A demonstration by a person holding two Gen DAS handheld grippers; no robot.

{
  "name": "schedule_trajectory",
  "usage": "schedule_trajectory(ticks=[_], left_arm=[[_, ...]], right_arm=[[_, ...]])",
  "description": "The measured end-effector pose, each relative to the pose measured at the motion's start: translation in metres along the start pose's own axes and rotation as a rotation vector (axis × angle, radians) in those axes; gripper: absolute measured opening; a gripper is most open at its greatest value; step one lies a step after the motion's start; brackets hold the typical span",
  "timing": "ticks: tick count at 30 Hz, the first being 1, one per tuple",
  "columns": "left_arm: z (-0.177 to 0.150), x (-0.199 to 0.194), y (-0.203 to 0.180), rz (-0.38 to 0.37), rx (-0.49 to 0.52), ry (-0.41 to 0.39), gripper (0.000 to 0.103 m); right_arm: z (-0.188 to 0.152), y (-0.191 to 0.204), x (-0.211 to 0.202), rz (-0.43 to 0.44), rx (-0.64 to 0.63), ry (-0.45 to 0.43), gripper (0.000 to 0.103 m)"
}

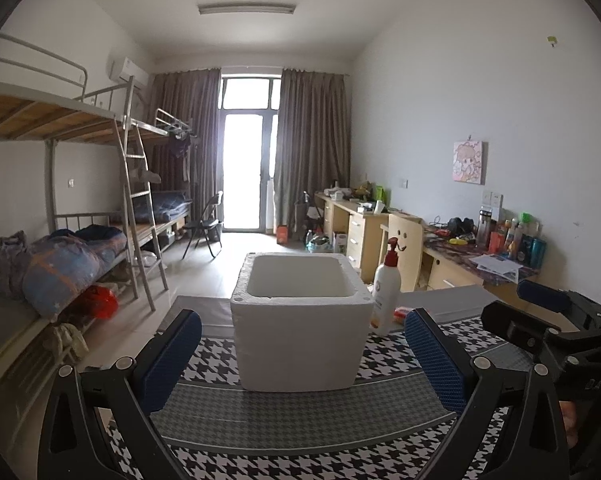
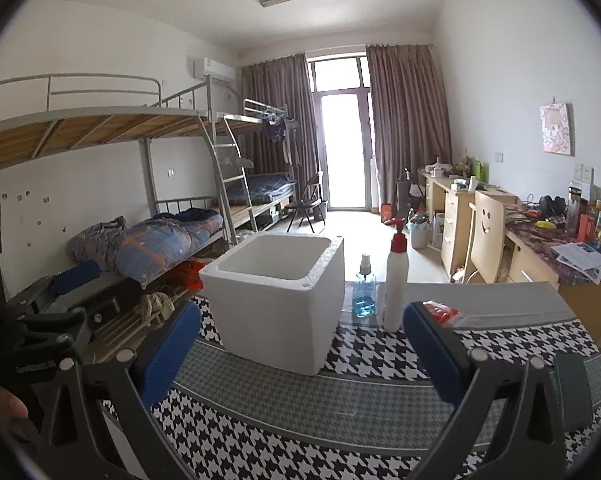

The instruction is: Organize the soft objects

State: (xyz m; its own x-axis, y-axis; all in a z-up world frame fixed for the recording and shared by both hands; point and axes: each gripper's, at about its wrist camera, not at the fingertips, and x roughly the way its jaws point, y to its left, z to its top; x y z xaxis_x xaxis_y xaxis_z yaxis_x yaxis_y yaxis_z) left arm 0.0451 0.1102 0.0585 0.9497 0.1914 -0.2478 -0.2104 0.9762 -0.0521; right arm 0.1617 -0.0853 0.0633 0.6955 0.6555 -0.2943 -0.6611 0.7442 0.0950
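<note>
Left wrist view looks down the length of a dormitory room, with the left gripper (image 1: 302,364) filling the bottom of the frame. Its blue-padded fingers (image 1: 168,360) are spread wide with nothing between the pads. Straight ahead, in the lower centre, a white foam box (image 1: 300,344) stands upright and open-topped on a houndstooth cloth (image 1: 300,420) that covers the table. What shows of its inside is bare. Just to the right of the box stands a white pump bottle (image 1: 386,292) with a red pump head, and a small red packet (image 1: 402,313) lies beside its base. At the right edge of the frame the right gripper (image 1: 540,312) shows side-on, well apart from the box.

From the right wrist view, the right gripper (image 2: 300,354) sits low in the frame, its jaws spread wide and empty. The foam box (image 2: 276,312) is centre-left. Between box and pump bottle (image 2: 394,284), farther back, stands a clear bottle of blue liquid (image 2: 363,292). The red packet (image 2: 440,311) lies just above the right finger. At the lower right a dark green flat object (image 2: 574,388) rests on the cloth. I see no soft thing on the table in either view. A bunk bed (image 2: 140,128) with rumpled bedding runs along the left.
</note>
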Motion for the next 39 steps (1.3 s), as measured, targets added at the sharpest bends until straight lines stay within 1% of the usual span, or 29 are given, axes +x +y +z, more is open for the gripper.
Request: schedule_trajectory(ticks=[3,9,14,17,20,25,31,39], left_arm=[[-0.005,-0.004,-0.001,0.005,-0.002,-0.005,0.102],[-0.012,-0.012,-0.004,0.012,-0.005,-0.037,0.102],[-0.018,-0.014,-0.008,0.005,0.016,-0.042,0.102],[-0.021,-0.014,-0.008,0.001,0.014,-0.042,0.102],[-0.024,-0.011,-0.008,-0.001,0.014,-0.032,0.102],[-0.029,-0.013,-0.008,-0.005,0.005,-0.028,0.102],[-0.031,-0.013,-0.008,-0.001,0.004,-0.035,0.102],[-0.033,-0.01,-0.008,-0.002,-0.001,-0.024,0.102]], right_arm=[[-0.004,0.0,-0.007,-0.006,0.0,-0.018,0.102],[-0.016,-0.001,-0.012,-0.012,-0.002,-0.02,0.102],[-0.025,-0.003,-0.017,-0.036,0.005,-0.044,0.102],[-0.029,-0.005,-0.017,-0.039,0.017,-0.041,0.102],[-0.034,-0.008,-0.019,-0.061,0.022,-0.048,0.102],[-0.041,-0.012,-0.023,-0.063,0.036,-0.047,0.102],[-0.045,-0.013,-0.027,-0.084,0.033,-0.054,0.102],[-0.05,-0.01,-0.03,-0.098,0.028,-0.06,0.102]])
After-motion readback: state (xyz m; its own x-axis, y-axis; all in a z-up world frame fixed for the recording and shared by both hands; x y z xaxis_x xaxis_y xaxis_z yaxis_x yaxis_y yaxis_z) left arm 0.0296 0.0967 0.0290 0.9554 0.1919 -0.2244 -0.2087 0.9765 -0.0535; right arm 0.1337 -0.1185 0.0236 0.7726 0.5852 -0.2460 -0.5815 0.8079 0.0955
